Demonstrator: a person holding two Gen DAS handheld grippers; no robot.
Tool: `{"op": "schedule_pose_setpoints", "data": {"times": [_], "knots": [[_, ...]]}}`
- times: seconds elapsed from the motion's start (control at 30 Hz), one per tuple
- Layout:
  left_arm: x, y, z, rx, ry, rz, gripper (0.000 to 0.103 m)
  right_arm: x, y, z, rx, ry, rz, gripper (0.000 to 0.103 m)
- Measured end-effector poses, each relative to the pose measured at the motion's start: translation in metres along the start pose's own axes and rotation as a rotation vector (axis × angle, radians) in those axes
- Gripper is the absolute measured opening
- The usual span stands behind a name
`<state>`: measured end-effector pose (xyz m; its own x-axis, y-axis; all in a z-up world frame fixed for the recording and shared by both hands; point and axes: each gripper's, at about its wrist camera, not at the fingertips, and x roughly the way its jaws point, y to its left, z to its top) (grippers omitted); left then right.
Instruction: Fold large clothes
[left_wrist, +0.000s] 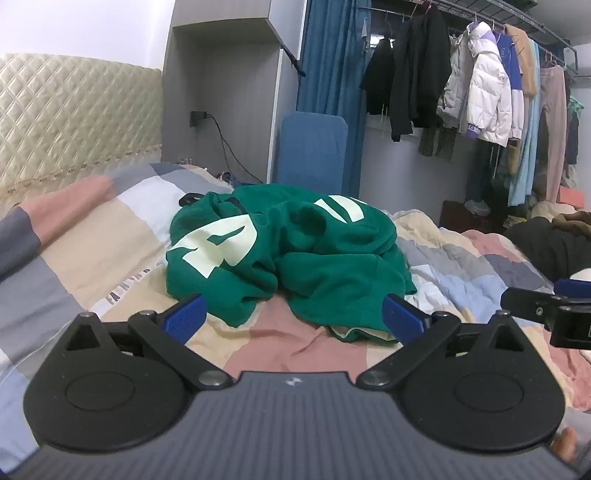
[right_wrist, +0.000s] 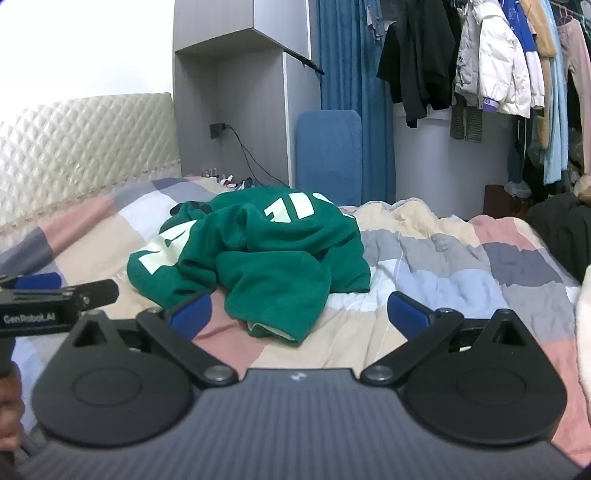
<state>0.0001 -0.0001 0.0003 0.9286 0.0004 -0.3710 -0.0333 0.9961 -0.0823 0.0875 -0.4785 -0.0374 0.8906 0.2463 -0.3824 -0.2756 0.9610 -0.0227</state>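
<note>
1. Both tongs are spread wide with nothing between the blue pads: the left gripper (left_wrist: 295, 317) and the right gripper (right_wrist: 301, 314) tilt slightly down over the bed.
2. Crumpled green fleece sweatshirt with pale block letters (left_wrist: 284, 254) lies heaped on the pastel patchwork quilt (left_wrist: 110, 240), at twelve o'clock of the left gripper, eleven o'clock of the right.
3. "GenRobot.AI" reads on the left gripper's side in the right wrist view; the sweatshirt's lettering is folded, unreadable.
</note>
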Motion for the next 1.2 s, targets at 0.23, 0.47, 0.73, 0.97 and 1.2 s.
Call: {"op": "schedule_pose_setpoints", "data": {"times": [0.23, 0.47, 0.73, 0.97, 1.2], "knots": [[-0.001, 0.001, 0.0, -0.008, -0.003, 0.002, 0.102, -0.001, -0.001, 0.004, 0.027, -0.009, 0.012, 0.103], [0.003, 0.0, -0.003, -0.011, -0.003, 0.0, 0.102, 0.004, 0.0, -0.002, 0.021, -0.002, 0.007, 0.103], [0.0, 0.001, -0.005, -0.011, -0.001, 0.003, 0.102, 0.004, 0.0, -0.003, 0.023, 0.006, 0.004, 0.103], [0.002, 0.001, -0.006, -0.009, 0.003, 0.004, 0.102, 0.006, 0.002, -0.006, 0.015, 0.016, 0.003, 0.103], [0.005, -0.002, -0.007, -0.014, 0.007, 0.003, 0.103, 0.008, 0.002, -0.005, 0.018, 0.021, 0.001, 0.103]]}}
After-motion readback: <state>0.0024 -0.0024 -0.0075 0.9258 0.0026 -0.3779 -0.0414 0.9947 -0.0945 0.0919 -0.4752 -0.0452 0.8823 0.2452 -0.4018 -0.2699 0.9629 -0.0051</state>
